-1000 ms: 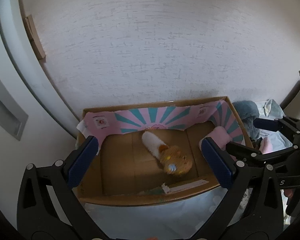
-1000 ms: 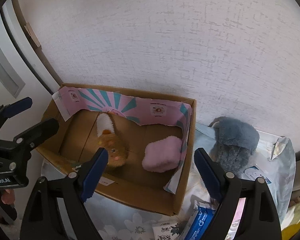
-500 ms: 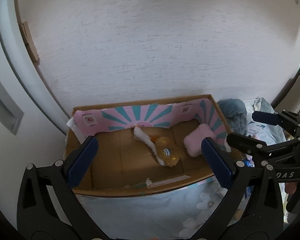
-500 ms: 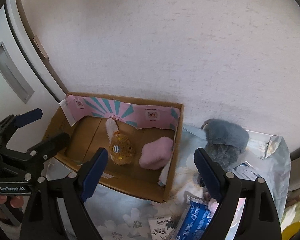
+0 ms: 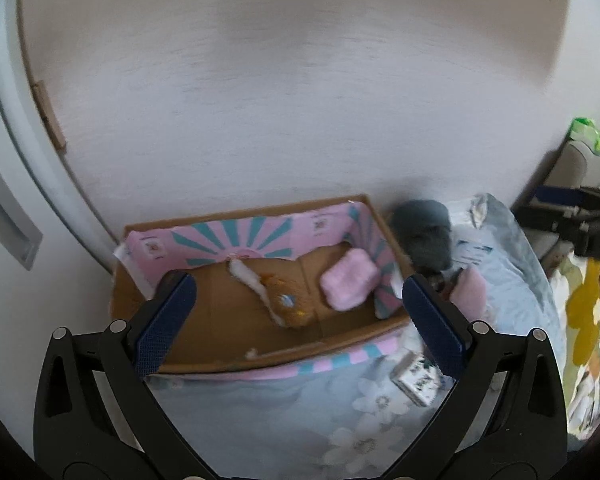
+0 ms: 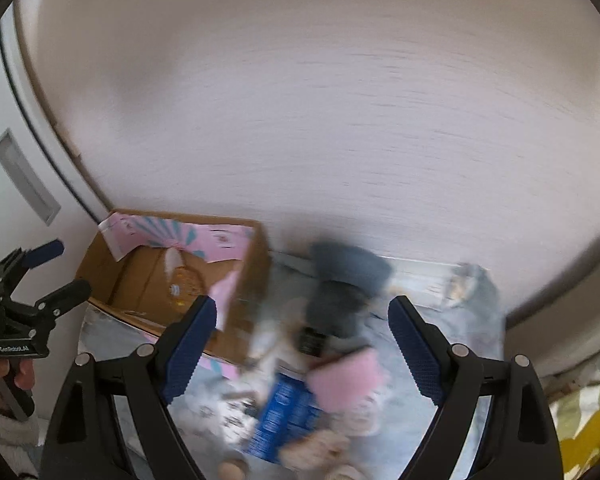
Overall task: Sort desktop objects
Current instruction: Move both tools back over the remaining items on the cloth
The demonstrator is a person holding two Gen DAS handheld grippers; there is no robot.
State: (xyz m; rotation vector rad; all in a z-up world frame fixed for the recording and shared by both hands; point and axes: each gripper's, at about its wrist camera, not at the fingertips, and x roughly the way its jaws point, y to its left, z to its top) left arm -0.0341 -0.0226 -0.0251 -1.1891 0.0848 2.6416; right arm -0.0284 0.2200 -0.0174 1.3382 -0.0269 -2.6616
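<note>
My left gripper (image 5: pixel 296 320) gapes wide, empty, over the cardboard box (image 5: pixel 236 360) against the wall. Its view shows the pink cushion (image 5: pixel 348 280) and the orange plush (image 5: pixel 290 306) lying inside, at the right. My right gripper (image 6: pixel 302 346) is wide open too, empty. Only its blurred view shows the blue packet (image 6: pixel 286 416) near, right of the box, and the grey plush (image 6: pixel 344 284) farther back.

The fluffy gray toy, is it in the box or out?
Out. The fluffy gray toy sits on the flowery cloth just past the cardboard box's right wall, against the white wall.
</note>
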